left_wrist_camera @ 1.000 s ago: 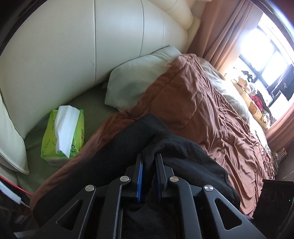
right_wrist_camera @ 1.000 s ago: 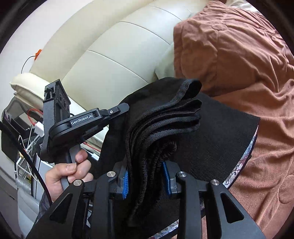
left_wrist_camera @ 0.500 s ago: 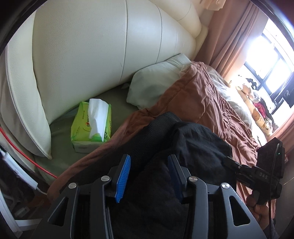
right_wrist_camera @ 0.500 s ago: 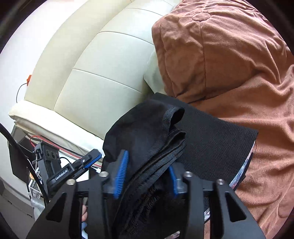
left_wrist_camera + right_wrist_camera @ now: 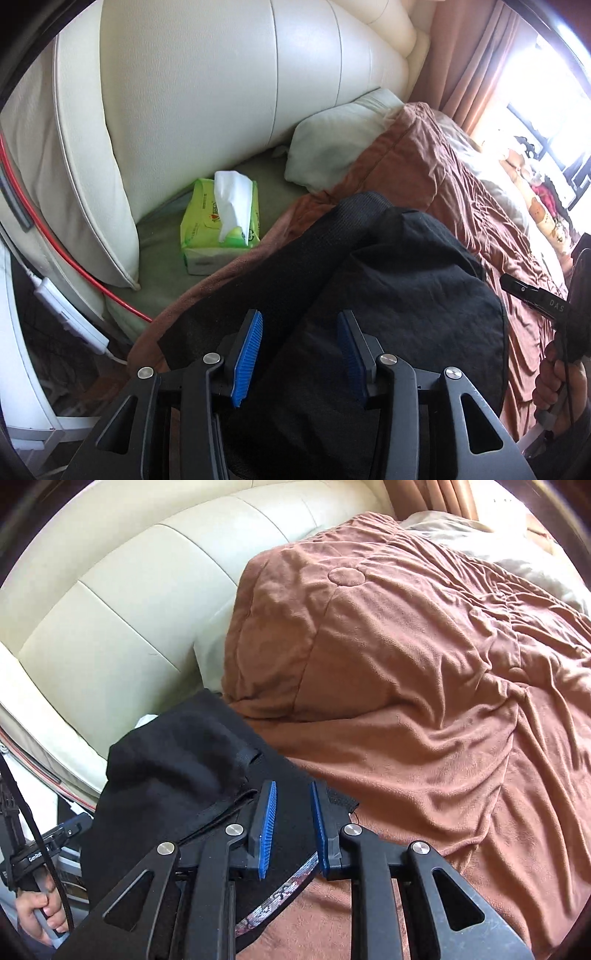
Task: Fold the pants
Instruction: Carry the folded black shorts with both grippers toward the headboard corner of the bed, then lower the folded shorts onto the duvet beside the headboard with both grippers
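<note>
Looks like the let-go-and-tidy part of the fold, going by the layout. Black pants bundled up lower centre of the left wrist view, lower left in the right wrist view, sitting on the near edge of the brown blanket.

Just been opening the left gripper: medium gap now, straddling the fabric without pinching it. Just been closing the right gripper: down to a slim gap, with no cloth caught between the pads.

Probably best to back both off gently, no snagging the loose top layer. Then pat the hump down flat and square the stacked edges. Worth steering clear of the green tissue pack left of centre.
</note>
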Tool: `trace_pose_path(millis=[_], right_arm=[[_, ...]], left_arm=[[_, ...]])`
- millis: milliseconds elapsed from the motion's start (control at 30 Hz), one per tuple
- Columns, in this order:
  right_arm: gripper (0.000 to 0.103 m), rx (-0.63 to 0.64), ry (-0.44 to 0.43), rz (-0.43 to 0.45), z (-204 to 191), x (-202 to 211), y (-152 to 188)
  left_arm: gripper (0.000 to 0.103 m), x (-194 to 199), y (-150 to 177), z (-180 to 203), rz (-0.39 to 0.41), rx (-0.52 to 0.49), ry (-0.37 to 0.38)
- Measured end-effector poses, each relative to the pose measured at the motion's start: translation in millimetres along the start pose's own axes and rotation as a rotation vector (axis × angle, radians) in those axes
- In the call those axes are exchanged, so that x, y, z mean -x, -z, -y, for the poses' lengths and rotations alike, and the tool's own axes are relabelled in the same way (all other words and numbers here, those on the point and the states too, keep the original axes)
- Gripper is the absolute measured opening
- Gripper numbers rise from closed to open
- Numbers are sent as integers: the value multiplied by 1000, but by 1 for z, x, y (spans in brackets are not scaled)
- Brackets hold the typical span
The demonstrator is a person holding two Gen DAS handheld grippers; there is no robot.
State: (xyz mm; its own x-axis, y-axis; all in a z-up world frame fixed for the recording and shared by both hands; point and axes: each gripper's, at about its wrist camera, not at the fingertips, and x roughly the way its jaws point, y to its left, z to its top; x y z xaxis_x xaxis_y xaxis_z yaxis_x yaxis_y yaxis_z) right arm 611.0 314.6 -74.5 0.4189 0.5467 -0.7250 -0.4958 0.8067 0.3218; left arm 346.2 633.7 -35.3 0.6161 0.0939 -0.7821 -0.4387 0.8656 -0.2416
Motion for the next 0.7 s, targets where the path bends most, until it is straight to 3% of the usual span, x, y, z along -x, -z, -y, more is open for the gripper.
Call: trace_pose_path(millis=[400, 700], right_arm=[[17, 245, -208, 73, -58, 38, 16], [17, 373, -158, 28, -62, -3, 41]], left_arm=[[45, 3, 8, 30, 32, -56, 87], [45, -11, -7, 33, 9, -39, 81]])
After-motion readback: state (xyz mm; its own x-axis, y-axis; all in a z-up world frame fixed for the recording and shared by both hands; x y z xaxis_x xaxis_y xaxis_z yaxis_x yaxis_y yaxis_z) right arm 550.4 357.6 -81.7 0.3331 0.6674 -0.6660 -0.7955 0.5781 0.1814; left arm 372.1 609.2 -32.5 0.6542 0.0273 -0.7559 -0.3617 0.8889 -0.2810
